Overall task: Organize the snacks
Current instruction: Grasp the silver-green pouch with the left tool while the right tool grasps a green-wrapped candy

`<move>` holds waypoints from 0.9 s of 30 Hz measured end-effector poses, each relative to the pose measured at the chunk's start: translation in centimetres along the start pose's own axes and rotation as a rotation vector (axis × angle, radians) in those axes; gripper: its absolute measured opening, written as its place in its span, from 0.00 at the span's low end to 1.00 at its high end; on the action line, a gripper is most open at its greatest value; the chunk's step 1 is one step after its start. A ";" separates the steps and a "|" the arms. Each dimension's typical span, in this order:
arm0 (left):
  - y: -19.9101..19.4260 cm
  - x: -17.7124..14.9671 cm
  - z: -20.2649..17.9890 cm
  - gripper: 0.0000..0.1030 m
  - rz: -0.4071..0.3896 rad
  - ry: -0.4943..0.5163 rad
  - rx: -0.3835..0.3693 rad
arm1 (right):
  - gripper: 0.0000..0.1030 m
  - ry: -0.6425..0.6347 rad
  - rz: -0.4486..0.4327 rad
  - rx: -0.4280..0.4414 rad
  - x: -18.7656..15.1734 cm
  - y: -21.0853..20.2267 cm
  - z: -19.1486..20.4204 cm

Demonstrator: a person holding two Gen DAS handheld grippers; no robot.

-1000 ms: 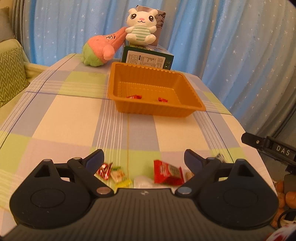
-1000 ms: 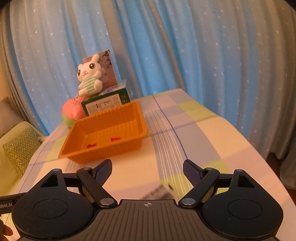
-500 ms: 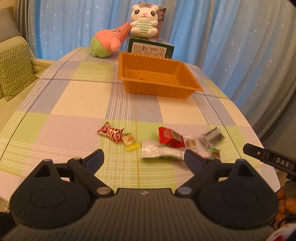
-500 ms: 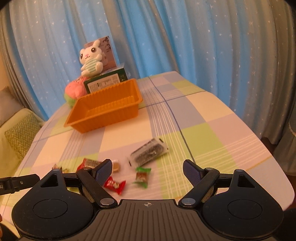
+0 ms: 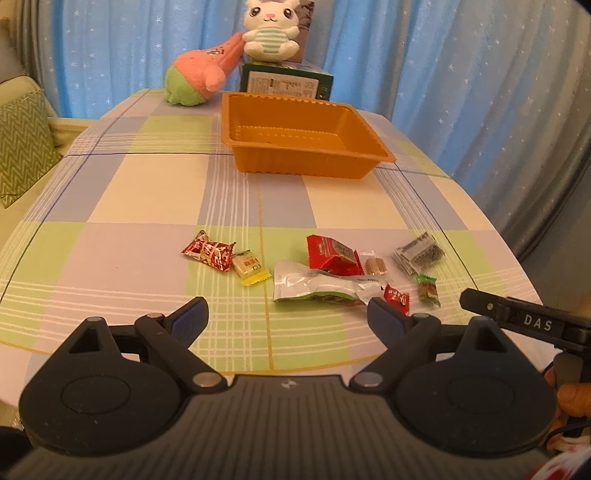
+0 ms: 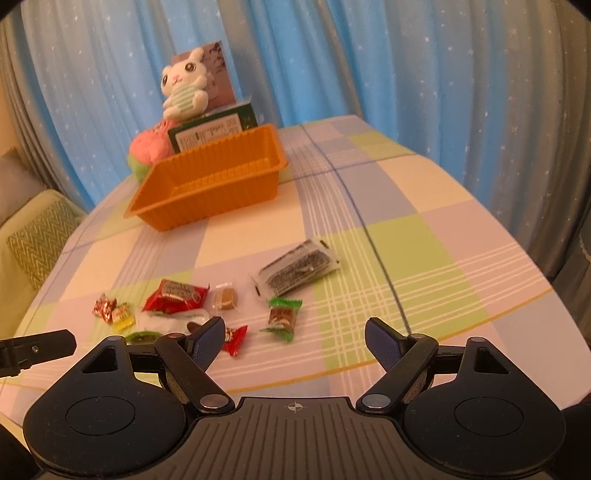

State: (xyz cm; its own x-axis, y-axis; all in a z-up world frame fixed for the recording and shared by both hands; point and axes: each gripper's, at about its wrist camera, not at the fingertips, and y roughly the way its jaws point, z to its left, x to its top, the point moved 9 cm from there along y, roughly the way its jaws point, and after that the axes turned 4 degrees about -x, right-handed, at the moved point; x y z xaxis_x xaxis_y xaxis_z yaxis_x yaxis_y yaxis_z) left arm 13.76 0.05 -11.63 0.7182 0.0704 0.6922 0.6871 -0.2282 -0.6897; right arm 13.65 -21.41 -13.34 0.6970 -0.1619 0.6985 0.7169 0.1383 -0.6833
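Left wrist view shows one orange tray point(image 5: 306, 147) at the far end of the checked tabletop point(image 5: 147, 192), well apart from the snacks, which lie in a loose row near the front edge. Nine snacks can be counted: a red twist-wrapped candy point(image 5: 208, 251), a yellow-green candy point(image 5: 250, 266), a silver-and-green packet point(image 5: 317, 286), a red packet point(image 5: 332, 254), a clear-wrapped brown sweet point(image 5: 375, 264), a dark grey packet point(image 5: 419, 253), a green-ended candy point(image 5: 427, 290) and a small red candy point(image 5: 397, 297); the ninth, a green wrapper point(image 6: 142, 336), shows only from the right wrist. Behind the tray sit two plush toys, a white bunny point(image 5: 271, 31) on a green box point(image 5: 284, 83) and a pink-and-green one point(image 5: 199, 79).

Both tools are released and empty. The left hand-held gripper point(image 5: 288, 319) hangs with jaws spread wide above bare cloth just before the silver packet, touching nothing. The right hand-held gripper point(image 6: 295, 341) is likewise wide apart, its left finger just beside the small red candy, nothing between the pads.
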 end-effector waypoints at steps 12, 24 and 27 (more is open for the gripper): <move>4.5 0.7 -3.1 0.47 0.081 0.532 -0.172 | 0.70 -0.004 0.073 -0.003 -0.8 3.3 -0.4; 9.3 -0.7 -6.5 0.39 0.161 0.918 -0.325 | 0.70 -0.006 0.086 -0.009 -0.4 4.9 -0.7; 10.0 -0.9 -6.7 0.39 0.190 0.942 -0.342 | 0.70 -0.005 0.093 -0.010 -0.5 5.1 -0.8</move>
State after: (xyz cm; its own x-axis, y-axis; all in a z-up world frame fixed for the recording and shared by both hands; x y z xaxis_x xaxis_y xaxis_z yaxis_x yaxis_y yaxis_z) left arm 19.22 -8.86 -17.75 0.3331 -0.7550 0.5648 0.3965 -0.4313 -0.8104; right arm 16.95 -21.44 -17.42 0.7607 -0.1436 0.6331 0.6489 0.1423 -0.7474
